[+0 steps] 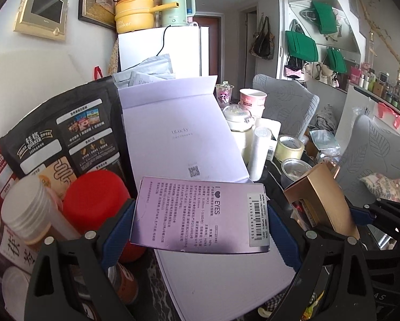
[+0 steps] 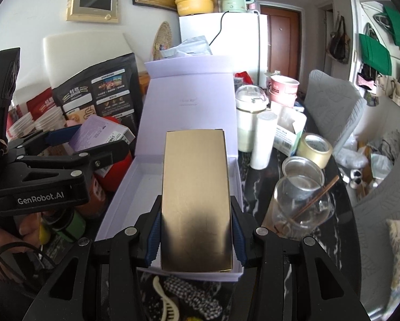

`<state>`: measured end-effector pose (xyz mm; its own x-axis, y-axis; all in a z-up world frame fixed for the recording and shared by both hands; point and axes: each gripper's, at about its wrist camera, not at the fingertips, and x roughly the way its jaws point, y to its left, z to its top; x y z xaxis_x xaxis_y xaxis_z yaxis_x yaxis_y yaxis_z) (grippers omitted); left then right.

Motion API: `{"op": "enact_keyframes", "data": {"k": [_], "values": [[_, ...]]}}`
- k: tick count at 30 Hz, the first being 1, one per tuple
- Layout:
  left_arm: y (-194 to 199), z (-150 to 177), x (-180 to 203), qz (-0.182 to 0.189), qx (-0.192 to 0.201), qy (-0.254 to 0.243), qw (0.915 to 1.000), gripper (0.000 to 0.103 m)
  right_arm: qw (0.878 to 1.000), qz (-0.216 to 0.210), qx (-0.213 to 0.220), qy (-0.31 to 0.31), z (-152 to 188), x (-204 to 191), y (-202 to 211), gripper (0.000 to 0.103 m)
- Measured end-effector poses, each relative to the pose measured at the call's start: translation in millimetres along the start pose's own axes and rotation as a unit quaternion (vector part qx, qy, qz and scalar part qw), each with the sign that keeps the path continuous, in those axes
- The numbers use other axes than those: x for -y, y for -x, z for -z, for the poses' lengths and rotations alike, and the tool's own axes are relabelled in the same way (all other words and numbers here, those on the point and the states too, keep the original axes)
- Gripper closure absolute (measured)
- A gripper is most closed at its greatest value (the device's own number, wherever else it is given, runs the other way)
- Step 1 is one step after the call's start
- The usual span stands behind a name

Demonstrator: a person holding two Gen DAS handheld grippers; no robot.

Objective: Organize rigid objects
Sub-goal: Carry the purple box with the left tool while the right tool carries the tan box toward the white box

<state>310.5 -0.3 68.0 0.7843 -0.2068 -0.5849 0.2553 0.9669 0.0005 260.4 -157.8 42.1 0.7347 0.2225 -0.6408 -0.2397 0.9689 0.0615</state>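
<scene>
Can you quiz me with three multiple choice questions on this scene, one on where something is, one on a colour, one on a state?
1. Where is the roll of clear tape?
A. inside the lavender box
B. on the dark table right of the lavender box
C. on the fridge

2. What colour is the box in the right tool?
A. gold
B. green
C. red

3. How is the lavender box?
A. taped shut
B. crushed flat
C. open, lid up

Answers: 1 B, the tape sits on the table beside the white roll. 2 A, the gold box lies between its pads. 3 C, the lid stands up behind the tray.
</scene>
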Motion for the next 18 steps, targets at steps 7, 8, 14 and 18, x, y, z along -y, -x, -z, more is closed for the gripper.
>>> {"op": "enact_keyframes", "data": {"k": [7, 8, 14, 18], "values": [[-23, -18, -10, -0.017, 0.002, 0.02, 0.9997, 0.009, 1.0, 0.001, 0.01, -0.013, -18, 11, -16, 0.059], [-26, -20, -11, -0.02, 0.003, 0.022, 0.9995, 0.009, 1.0, 0.003, 0.013, -0.015, -21, 12, -17, 0.059], [-48, -16, -14, -0.004, -0.013, 0.027, 0.9995, 0.009, 1.0, 0.007, 0.014, -0.018, -31, 19, -33, 0.059], [-68, -12, -18, -0.01, -0.037, 0.03, 0.9988, 0.009, 1.0, 0.01, 0.007, -0.028, -31, 25, -47, 0.059]]}}
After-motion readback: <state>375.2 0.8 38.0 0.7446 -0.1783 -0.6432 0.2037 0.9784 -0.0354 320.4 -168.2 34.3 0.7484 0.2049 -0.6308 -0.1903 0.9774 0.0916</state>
